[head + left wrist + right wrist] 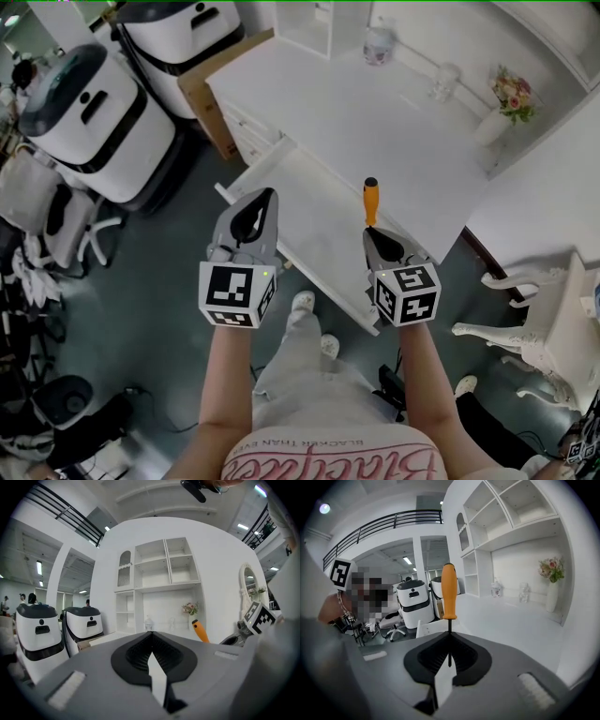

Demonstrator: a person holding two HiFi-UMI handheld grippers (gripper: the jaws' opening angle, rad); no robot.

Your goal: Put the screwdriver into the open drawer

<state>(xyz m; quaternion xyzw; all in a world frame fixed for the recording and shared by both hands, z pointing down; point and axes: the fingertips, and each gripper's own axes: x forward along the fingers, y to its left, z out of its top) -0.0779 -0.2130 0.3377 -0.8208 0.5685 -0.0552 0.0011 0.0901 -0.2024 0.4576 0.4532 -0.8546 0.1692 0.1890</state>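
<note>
Clamping the screwdriver (449, 591) by its shaft, the right gripper (374, 234) points the orange handle ahead, open drawer (314, 230) below. Left gripper (269, 199) alongside: closed, empty. Shirt (281, 375) print: "BLACKER THAN".

Left claw (269, 197) closed empty, right claw (372, 232) clamped tight

White desk (356, 117) — jar (378, 44), glass (444, 82), flower vase (494, 124) on top.
</note>
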